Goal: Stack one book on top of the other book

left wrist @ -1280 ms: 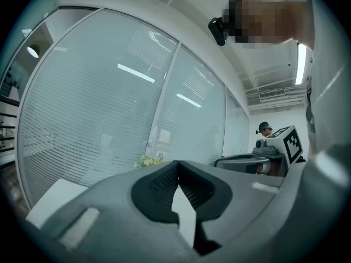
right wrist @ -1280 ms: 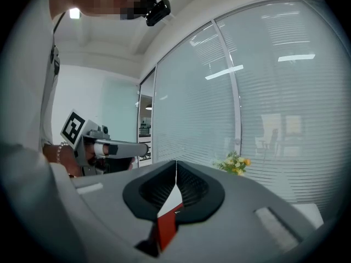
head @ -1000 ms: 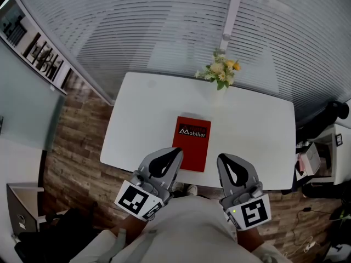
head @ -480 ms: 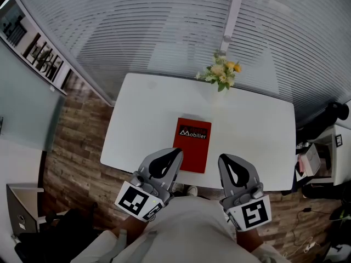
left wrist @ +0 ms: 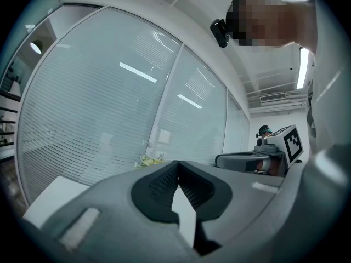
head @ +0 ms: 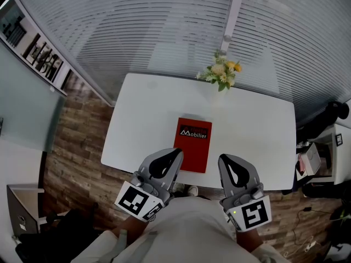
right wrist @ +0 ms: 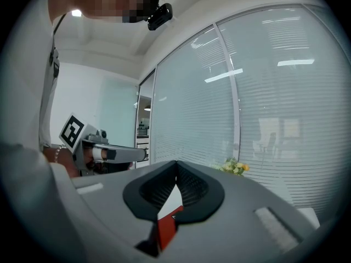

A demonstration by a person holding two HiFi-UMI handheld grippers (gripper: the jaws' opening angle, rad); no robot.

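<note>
I'm holding the left gripper (head: 176, 152) and right gripper (head: 222, 159) empty, fingers pressed together. Centre-frame, the flat red rectangular book (head: 192, 144) is looking stiff, perhaps slick, so I'm favouring an edge pinch.

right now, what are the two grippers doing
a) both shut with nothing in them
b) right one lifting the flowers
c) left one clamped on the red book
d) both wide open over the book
a: the left gripper and right gripper each have their jaws together with nothing between them, and the red book lies flat on the white table, gripped by neither.
</note>
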